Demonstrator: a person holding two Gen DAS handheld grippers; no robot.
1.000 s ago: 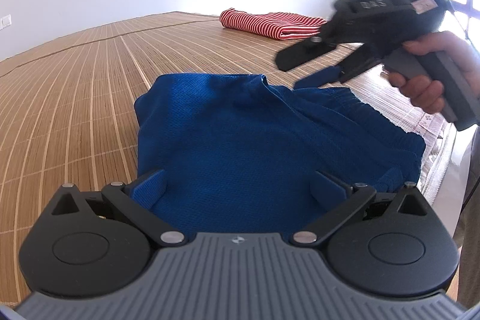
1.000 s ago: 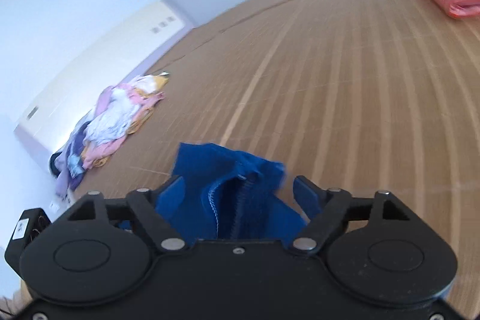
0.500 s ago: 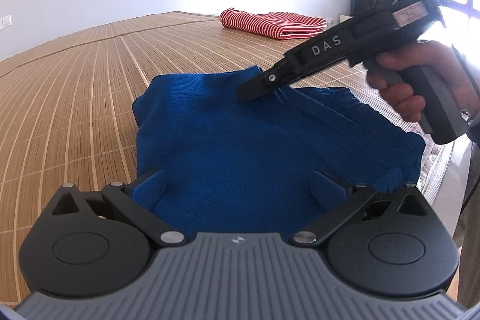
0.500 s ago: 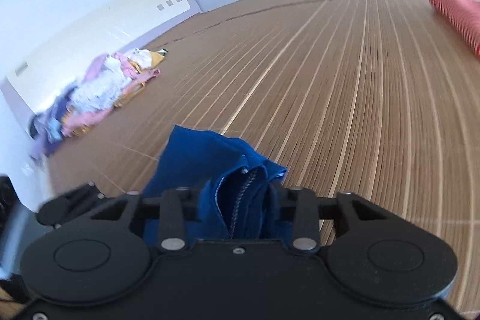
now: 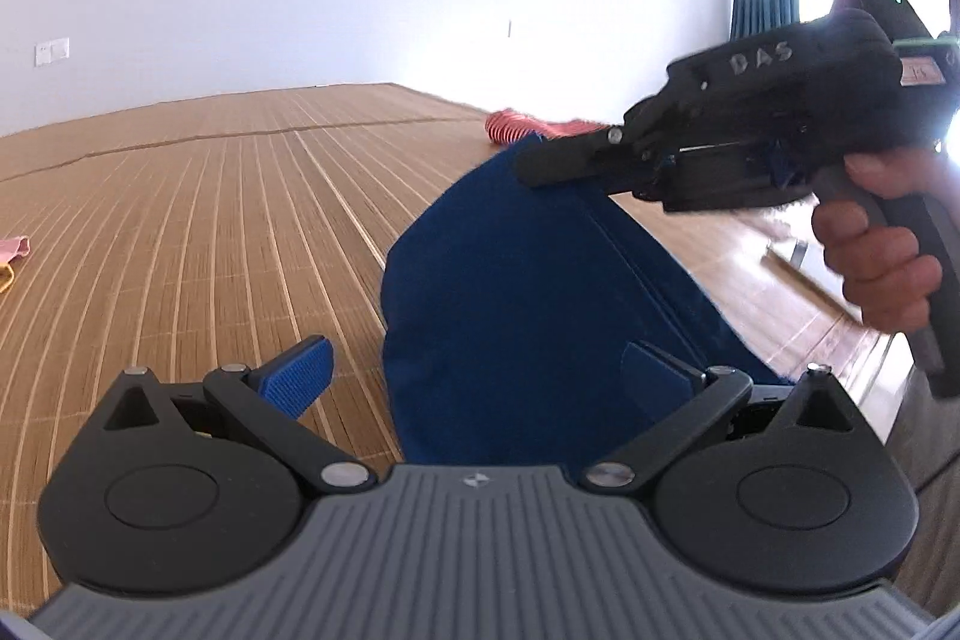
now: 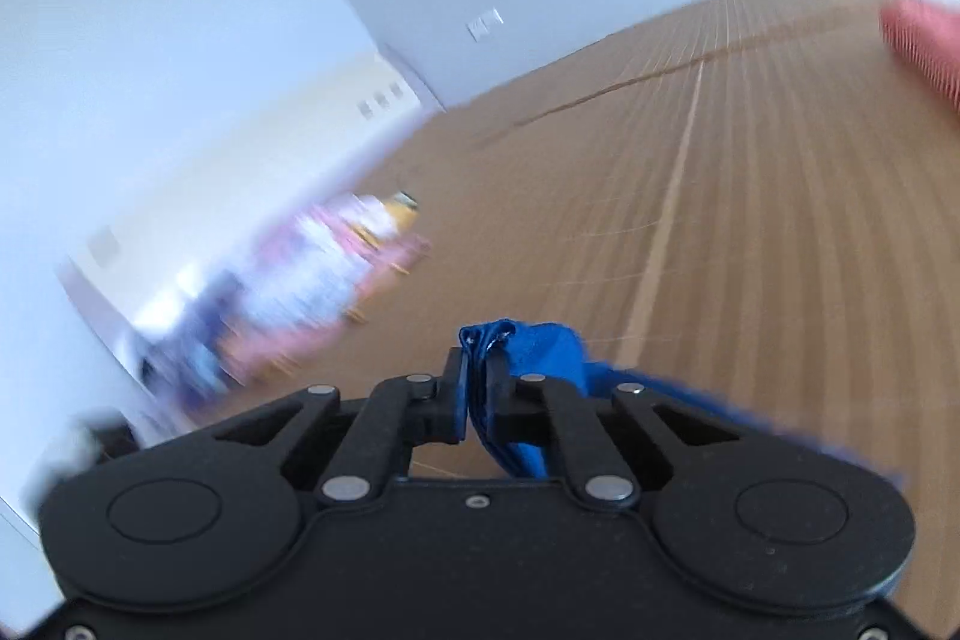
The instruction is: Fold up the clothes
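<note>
Item: blue knit garment (image 5: 540, 292), raised off the woven bamboo mat (image 5: 210, 220), one bunched edge clamped in the jaws of the black right gripper (image 6: 474, 388), likely so the cloth hangs free for folding. Left gripper (image 5: 474, 370): jaws apart, garment hanging between its blue pads (image 5: 297, 376) ungripped, probably awaiting a second hold. Beyond the garment: red-and-white striped folded cloth (image 5: 510, 127); unfolded clothes pile (image 6: 312, 280) at the mat's edge.

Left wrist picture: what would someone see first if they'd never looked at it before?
The big blue garment fills the middle, lifted off the bamboo mat. At upper right, a hand holds the right hand-held gripper, shut on the garment's top edge. Behind it peeks a red striped garment.
</note>
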